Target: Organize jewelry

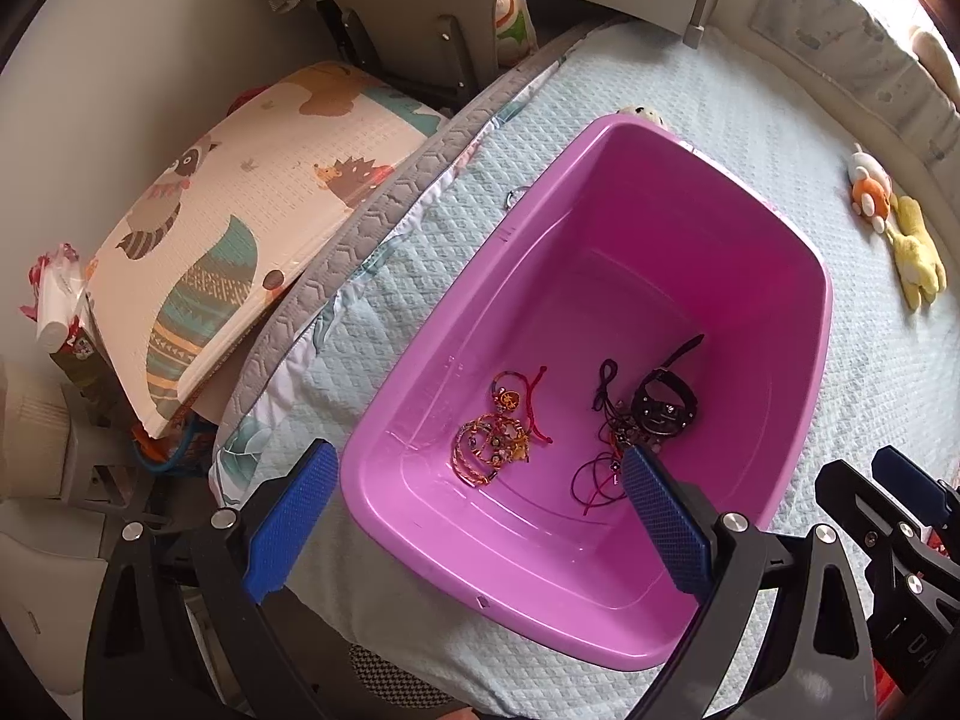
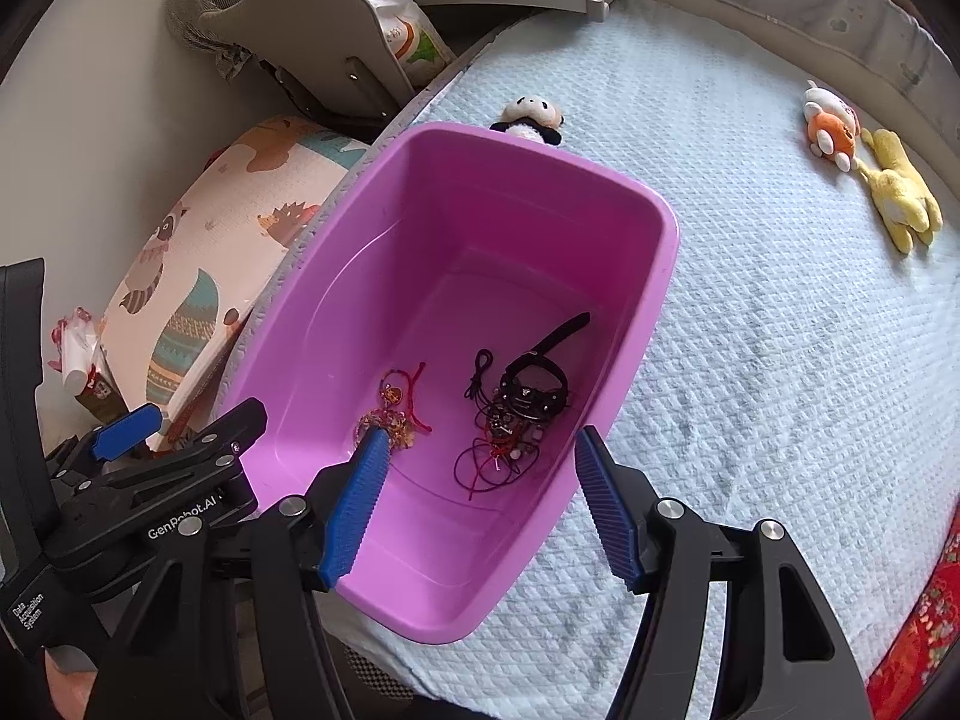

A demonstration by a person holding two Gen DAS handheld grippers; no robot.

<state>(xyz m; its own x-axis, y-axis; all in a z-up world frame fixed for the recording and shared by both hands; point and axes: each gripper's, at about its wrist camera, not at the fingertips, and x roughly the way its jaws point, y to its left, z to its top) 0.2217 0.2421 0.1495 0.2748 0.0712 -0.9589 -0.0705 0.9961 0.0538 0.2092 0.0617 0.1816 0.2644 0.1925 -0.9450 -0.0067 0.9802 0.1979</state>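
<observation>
A purple plastic tub [image 1: 798, 324] [image 2: 654, 276] sits on a pale blue quilted bed. Inside lie orange and red string bracelets [image 1: 498, 438] [image 2: 396, 414], a tangle of dark cords [image 1: 606, 438] [image 2: 498, 450] and a black watch [image 1: 663, 402] [image 2: 534, 390]. My left gripper [image 1: 480, 474] hangs above the tub's near end, jaws wide apart with nothing between them. My right gripper [image 2: 480, 462] also hovers over the near end, blue pads spread, the cord tangle below the gap and untouched. The right gripper's side [image 1: 900, 516] shows in the left wrist view.
A panda plush [image 2: 531, 114] lies behind the tub. An orange-and-white plush [image 2: 831, 126] and a yellow plush [image 2: 900, 192] lie at the bed's far right. An animal-print folded mat [image 1: 228, 228] leans beside the bed at left, below a grey chair [image 2: 336, 30]. A small ring [image 1: 515, 197] rests on the quilt.
</observation>
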